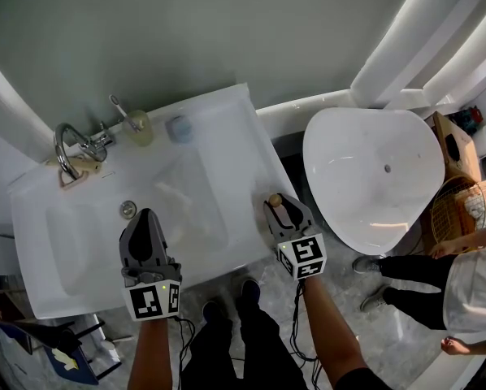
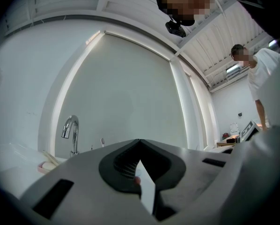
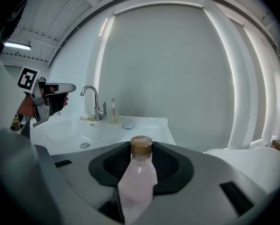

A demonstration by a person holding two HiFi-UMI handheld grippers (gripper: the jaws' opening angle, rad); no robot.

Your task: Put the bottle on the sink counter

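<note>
**Bottle held above the near right edge of the sink**

Head view: A white sink [image 1: 227, 128] is seen from above, with a faucet [image 1: 64, 140] at its far left and a drain [image 1: 128, 210] in the basin. A cup [image 1: 139, 127] with a toothbrush is placed on the far rim. The left gripper [image 1: 148, 215] is held over the near part of the basin. The right gripper [image 1: 282, 210] is held at the near right edge of the sink, and the bottle [image 1: 275, 201] is gripped in it, upright, with the brown cap on top. A white tub [image 1: 373, 177] is seen to the right, and a second person [image 1: 462, 287] is standing near it.

Left gripper view: The jaws of the left gripper [image 2: 140, 144] are closed, with the tips touching, and nothing is held between them. The faucet [image 2: 70, 128] is seen far to the left.

Right gripper view: The jaws of the right gripper [image 3: 141, 149] are closed on the bottle [image 3: 139, 177], which is pale pink and is standing straight between them. It is held in the air, not touching the sink [image 3: 144, 125]. Beyond it, the faucet [image 3: 92, 97] and the drain [image 3: 84, 145] are seen. The left gripper [image 3: 70, 87] is visible at the left, above the basin.
</note>
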